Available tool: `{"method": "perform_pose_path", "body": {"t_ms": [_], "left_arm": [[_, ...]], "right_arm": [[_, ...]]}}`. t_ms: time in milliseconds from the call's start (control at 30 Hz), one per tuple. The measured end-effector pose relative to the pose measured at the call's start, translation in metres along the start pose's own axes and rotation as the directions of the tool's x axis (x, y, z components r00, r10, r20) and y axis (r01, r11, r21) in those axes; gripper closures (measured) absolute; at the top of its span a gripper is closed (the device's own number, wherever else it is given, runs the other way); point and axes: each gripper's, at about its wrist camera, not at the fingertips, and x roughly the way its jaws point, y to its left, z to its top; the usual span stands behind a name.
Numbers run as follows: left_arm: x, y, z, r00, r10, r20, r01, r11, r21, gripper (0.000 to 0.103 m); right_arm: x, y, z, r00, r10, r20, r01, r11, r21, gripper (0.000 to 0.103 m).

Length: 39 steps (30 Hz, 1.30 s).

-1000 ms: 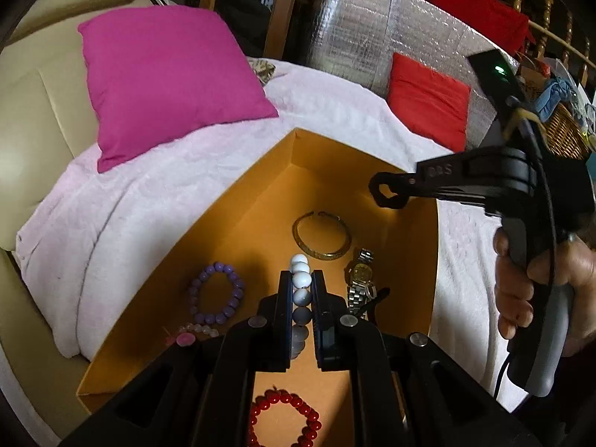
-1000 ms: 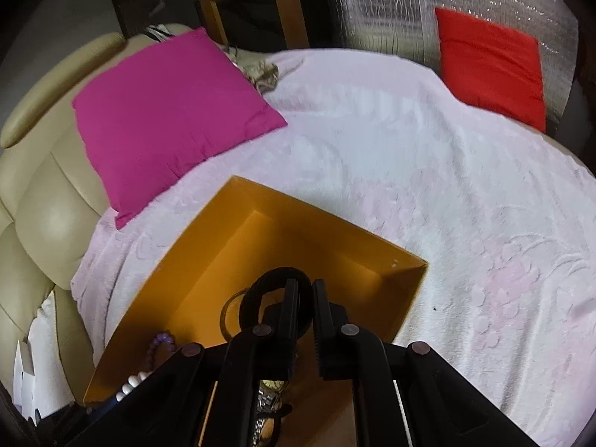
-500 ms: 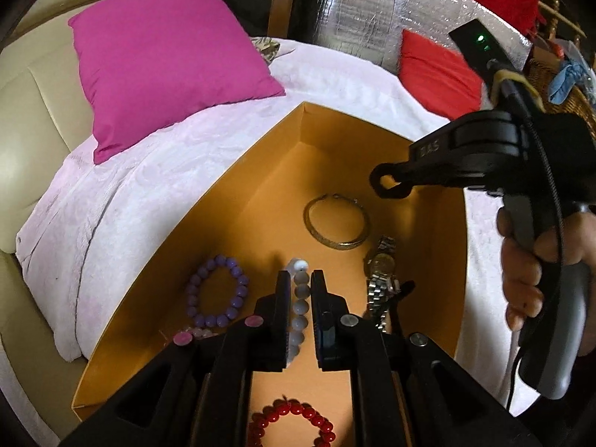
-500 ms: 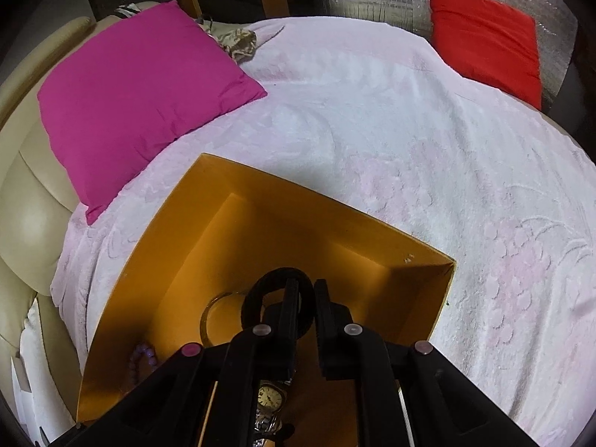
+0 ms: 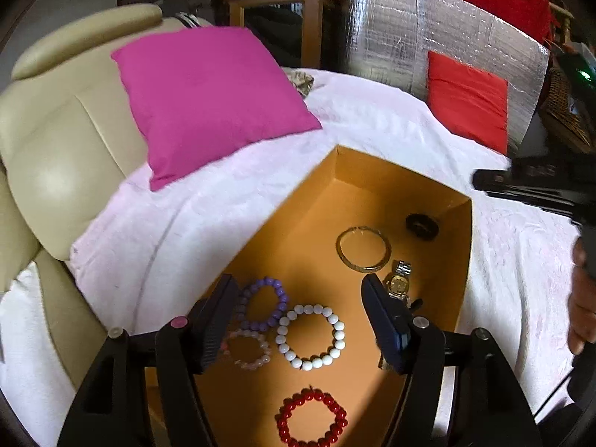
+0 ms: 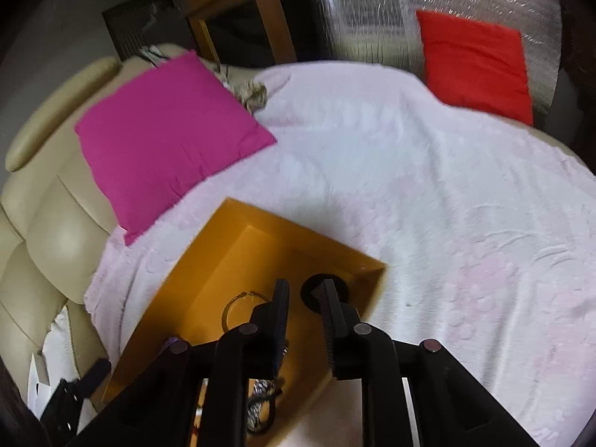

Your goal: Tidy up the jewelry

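Note:
An orange box (image 5: 376, 171) lies on the pink-covered bed. In it lie a white bead bracelet (image 5: 310, 336), a purple one (image 5: 262, 303), a pale pink one (image 5: 246, 350), a red one (image 5: 311, 417), a gold bangle (image 5: 363, 249), a watch (image 5: 398, 282) and a black ring (image 5: 421, 225). My left gripper (image 5: 298, 298) is open and empty above the white bracelet. My right gripper (image 6: 303, 287) is open and empty above the box's far corner (image 6: 368, 266), over the black ring (image 6: 311, 285); the bangle (image 6: 238, 307) lies to its left.
A magenta cushion (image 5: 208, 97) leans on the beige headboard (image 5: 56, 141) at left. A red cushion (image 5: 467, 104) rests against a silver foil panel (image 5: 428, 41) at the back. The pink bedcover (image 6: 428, 205) spreads to the right of the box. A wicker basket (image 5: 562, 111) stands far right.
My left gripper opened and the white bracelet now lies flat in the box. My right gripper opened and the black ring now lies in the box's far corner.

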Motion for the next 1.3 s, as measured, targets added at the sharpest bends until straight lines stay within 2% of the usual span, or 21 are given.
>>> {"method": "perform_pose_path", "body": {"t_ms": [167,400,433,467,533,733,933,1067,1300], "left_arm": [[-0.029,-0.009,-0.001,0.998,0.033,0.045,-0.034,0.999,0.023,0.033],[-0.069,-0.017,-0.003,0.987,0.128,0.092,-0.131,0.991,0.026,0.030],[-0.077,-0.018,-0.002,0.984,0.148,0.101,-0.152,0.988,0.026,0.027],[-0.084,-0.019,-0.002,0.980,0.165,0.114,-0.169,0.985,0.028,0.024],[-0.099,-0.021,-0.003,0.971,0.186,0.150,-0.192,0.981,0.029,0.019],[-0.146,-0.029,-0.004,0.949,0.217,0.228,-0.237,0.969,0.064,0.019],[-0.178,-0.022,-0.005,0.936,0.249,0.249,-0.275,0.959,0.073,0.019],[-0.197,-0.017,-0.007,0.914,0.282,0.290,-0.317,0.945,0.078,0.019],[-0.215,-0.001,-0.007,0.909,0.293,0.297,-0.319,0.947,0.041,0.019]], "right_arm": [[-0.039,-0.020,-0.013,0.999,0.028,0.036,-0.029,0.999,0.020,0.073],[-0.089,-0.031,-0.039,0.996,0.071,0.056,-0.070,0.997,-0.011,0.067],[-0.095,-0.032,-0.043,0.995,0.076,0.059,-0.076,0.997,-0.015,0.060],[-0.105,-0.032,-0.048,0.994,0.083,0.070,-0.082,0.996,-0.021,0.047],[-0.122,-0.030,-0.058,0.991,0.093,0.100,-0.090,0.995,-0.037,0.042],[-0.167,-0.017,-0.085,0.984,0.092,0.154,-0.074,0.990,-0.116,0.042],[-0.199,0.000,-0.112,0.982,0.066,0.178,-0.035,0.985,-0.172,0.039],[-0.213,0.010,-0.125,0.981,0.041,0.190,-0.009,0.986,-0.166,0.038],[-0.223,0.026,-0.136,0.981,0.042,0.187,-0.015,0.989,-0.145,0.035]]}}
